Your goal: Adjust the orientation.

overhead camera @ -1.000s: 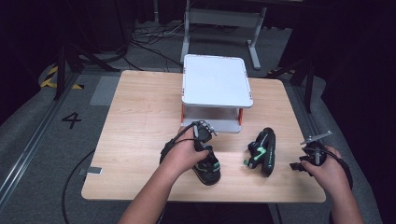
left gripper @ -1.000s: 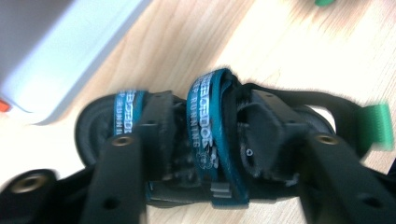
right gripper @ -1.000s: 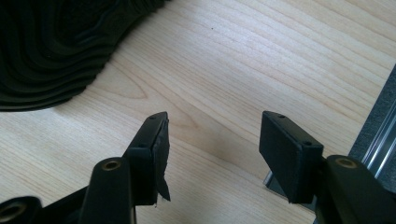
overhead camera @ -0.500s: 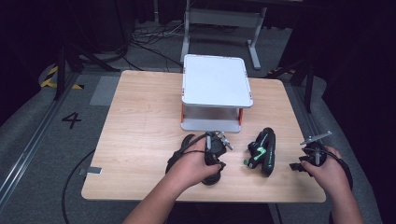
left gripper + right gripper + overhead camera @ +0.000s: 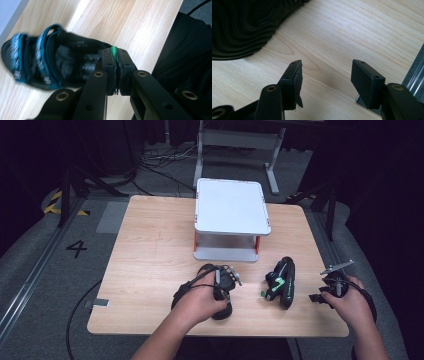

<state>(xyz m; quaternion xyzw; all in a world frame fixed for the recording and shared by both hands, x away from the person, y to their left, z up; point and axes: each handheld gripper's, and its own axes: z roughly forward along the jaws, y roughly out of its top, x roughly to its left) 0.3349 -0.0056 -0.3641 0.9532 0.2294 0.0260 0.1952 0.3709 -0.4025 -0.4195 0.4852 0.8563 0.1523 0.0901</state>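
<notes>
Sandal (image 5: 47,65): I've got it by the heel; a green loop (image 5: 114,52) at its back edge sits pinched between my left pads. It lies on the counter (image 5: 150,260) near the front edge, straps teal and black, a bit blurred in the left gripper view.
Left claw (image 5: 226,281): jaws have just been closing and now they're clenched tight on that green loop, pads almost meeting. My hand (image 5: 200,302) wraps the gripper from behind.
Second sandal (image 5: 281,282): just to the right of the first, apart from it, lying on the counter with green trim showing.
Right claw (image 5: 325,75): released, jaws standing wide with bare wood between them, nothing touching the pads. A dark ribbed sole (image 5: 242,27) is at the upper left of its view.
Right hand (image 5: 345,297): at the counter's right front corner.
Rack (image 5: 231,212): white two-level shelf, mid-counter, behind both sandals.
</notes>
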